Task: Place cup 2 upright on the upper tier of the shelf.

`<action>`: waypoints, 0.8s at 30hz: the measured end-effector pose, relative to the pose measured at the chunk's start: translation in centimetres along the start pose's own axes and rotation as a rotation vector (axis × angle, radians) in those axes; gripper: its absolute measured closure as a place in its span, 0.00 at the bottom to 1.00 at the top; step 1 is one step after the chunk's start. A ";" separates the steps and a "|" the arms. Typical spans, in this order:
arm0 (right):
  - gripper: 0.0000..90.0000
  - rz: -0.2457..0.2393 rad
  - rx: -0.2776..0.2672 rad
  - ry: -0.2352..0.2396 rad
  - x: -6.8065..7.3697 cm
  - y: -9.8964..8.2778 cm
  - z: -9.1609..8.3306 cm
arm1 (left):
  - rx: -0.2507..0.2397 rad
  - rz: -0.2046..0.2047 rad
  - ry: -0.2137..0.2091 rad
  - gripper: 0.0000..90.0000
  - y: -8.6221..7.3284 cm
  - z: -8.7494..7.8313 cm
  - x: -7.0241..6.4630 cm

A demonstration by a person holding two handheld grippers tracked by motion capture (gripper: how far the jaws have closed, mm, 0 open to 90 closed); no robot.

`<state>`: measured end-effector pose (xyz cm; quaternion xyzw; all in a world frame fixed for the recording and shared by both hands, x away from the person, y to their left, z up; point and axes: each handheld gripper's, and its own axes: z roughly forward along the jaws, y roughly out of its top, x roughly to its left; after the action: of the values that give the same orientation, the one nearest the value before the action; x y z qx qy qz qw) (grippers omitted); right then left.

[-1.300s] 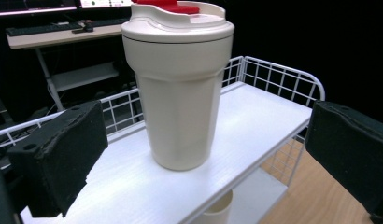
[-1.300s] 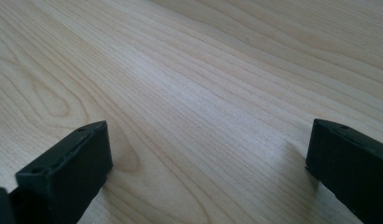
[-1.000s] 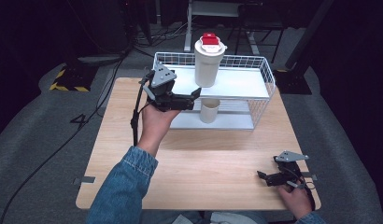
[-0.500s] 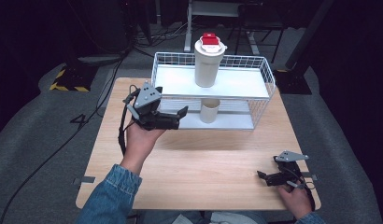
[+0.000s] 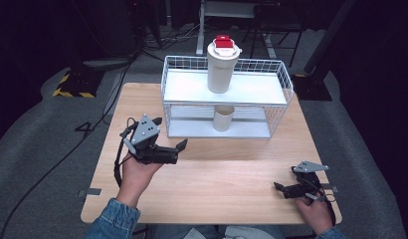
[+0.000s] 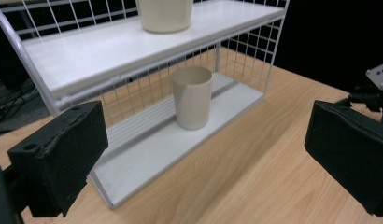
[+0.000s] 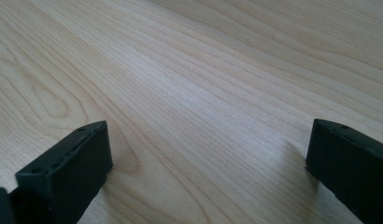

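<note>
A white wire rack (image 5: 284,82) with two shelves stands at the back of the wooden table (image 5: 227,169). On its top shelf is a tall cream container (image 5: 221,72) with a red lid. A small beige cup (image 5: 223,118) stands upright on the lower shelf. My left gripper (image 5: 180,148) hovers left of and in front of the rack, open and holding nothing, pointing right. In the left gripper view the cup (image 6: 192,95) lies ahead between the spread jaws of my left gripper (image 6: 203,140), well beyond them. My right gripper (image 5: 278,187) rests low at the near right corner, open over bare wood (image 7: 206,158).
Dark grey floor surrounds the table, with cables and a yellow-black striped block (image 5: 72,84) at the far left. The wood between the two grippers is bare. In the left gripper view, the rack's wire end (image 6: 17,42) is close on the left.
My left gripper has drawn back from the rack's front toward the near left of the table, still open and holding nothing. The right gripper has stayed put.
</note>
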<state>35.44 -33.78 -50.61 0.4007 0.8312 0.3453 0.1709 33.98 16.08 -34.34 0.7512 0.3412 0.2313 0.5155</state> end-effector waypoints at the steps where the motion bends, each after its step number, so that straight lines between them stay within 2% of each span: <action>1: 0.00 0.000 0.000 0.000 0.0 0.0 0.0 | 0.007 -0.003 0.002 0.00 -0.5 0.0 0.0; 5: 0.00 0.000 0.000 0.000 0.0 0.0 0.0 | 0.025 -0.019 0.002 0.00 -2.5 0.1 0.0; 10: 0.00 0.000 0.000 0.000 0.0 0.0 0.0 | 0.076 0.000 0.053 0.00 -5.3 0.4 0.0; 14: 0.00 0.000 0.000 0.000 0.0 0.0 0.0 | 0.108 -0.022 0.068 0.00 -7.5 0.5 0.2; 17: 0.00 0.000 0.000 0.000 0.0 0.0 0.0 | 0.127 -0.051 0.065 0.00 -8.8 0.6 0.3; 24: 0.00 0.000 0.000 0.000 0.0 0.0 0.0 | 0.194 -0.062 0.066 0.00 -11.6 1.1 0.5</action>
<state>35.44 -33.78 -50.61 0.4008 0.8312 0.3454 0.1708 31.93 18.54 -45.52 0.7787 0.4017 0.2057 0.4358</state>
